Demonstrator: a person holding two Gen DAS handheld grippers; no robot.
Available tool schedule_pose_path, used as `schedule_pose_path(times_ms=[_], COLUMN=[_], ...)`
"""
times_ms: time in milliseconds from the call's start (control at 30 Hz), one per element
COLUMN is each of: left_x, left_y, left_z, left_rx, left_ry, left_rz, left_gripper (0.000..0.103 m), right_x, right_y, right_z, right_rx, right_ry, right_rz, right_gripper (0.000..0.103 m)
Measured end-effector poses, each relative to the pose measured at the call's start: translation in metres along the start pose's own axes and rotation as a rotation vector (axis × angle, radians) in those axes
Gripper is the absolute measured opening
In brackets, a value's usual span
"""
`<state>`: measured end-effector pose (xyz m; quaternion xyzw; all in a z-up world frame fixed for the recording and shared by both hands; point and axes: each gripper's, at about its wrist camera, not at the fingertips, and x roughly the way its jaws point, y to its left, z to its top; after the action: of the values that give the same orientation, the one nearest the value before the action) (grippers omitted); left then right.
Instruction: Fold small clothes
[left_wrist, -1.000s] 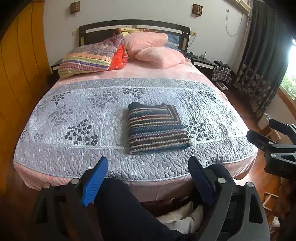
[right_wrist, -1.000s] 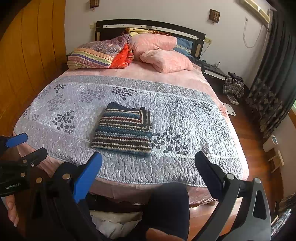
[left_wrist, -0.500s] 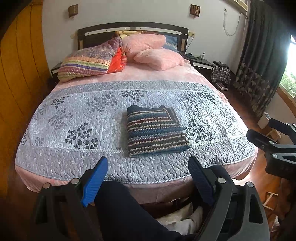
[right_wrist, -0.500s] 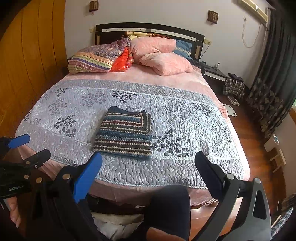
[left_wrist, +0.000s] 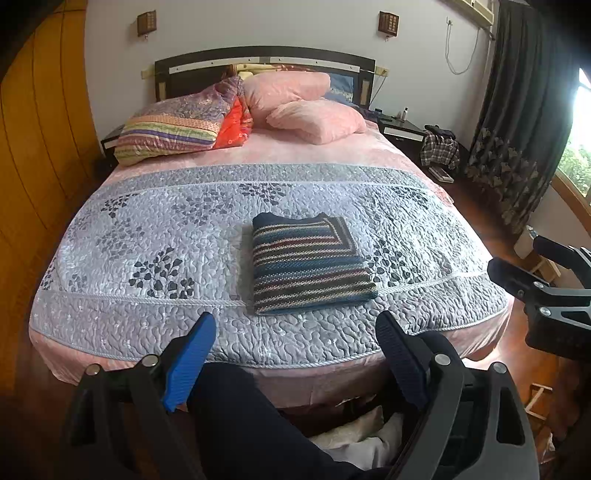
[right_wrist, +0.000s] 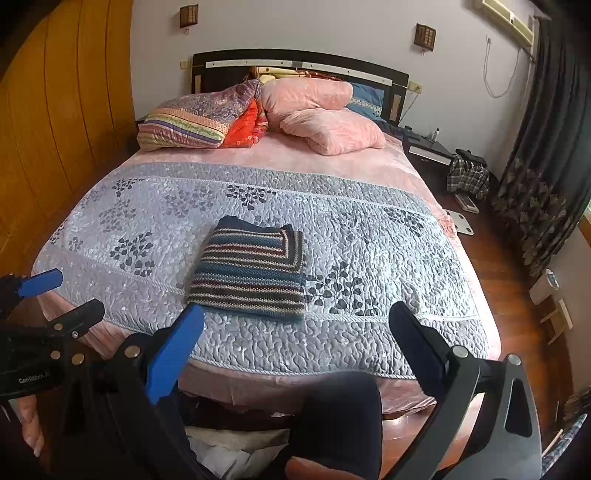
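The folded striped sweater lay flat on the grey quilt near the foot of the bed, touching neither tool. The left hand-held gripper and the right hand-held gripper hung released and empty, short of the mattress. The left one's body read "GenRobot", the rest cut off.

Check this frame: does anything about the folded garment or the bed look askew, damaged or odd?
Nothing stands out. The striped sweater lies folded in a neat rectangle on the grey quilt, edges roughly square. Both tools, left and right, are open, empty and held back past the foot of the bed.
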<state>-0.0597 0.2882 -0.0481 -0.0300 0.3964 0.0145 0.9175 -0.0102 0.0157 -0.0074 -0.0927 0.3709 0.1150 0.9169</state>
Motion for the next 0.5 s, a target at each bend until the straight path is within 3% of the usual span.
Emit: schedule_pose_path(times_ms=[500], left_x=[0.0003], left_y=[-0.0027], left_z=[-0.0012], left_rx=[0.001], left_ry=[-0.009], left_rz=[-0.003], left_gripper=[0.088], right_x=[0.0004], right_y=[-0.0017], right_z=[0.0046], right_rx=[-0.001], right_ry=[-0.009], right_rz=[0.001], right_gripper=[0.1])
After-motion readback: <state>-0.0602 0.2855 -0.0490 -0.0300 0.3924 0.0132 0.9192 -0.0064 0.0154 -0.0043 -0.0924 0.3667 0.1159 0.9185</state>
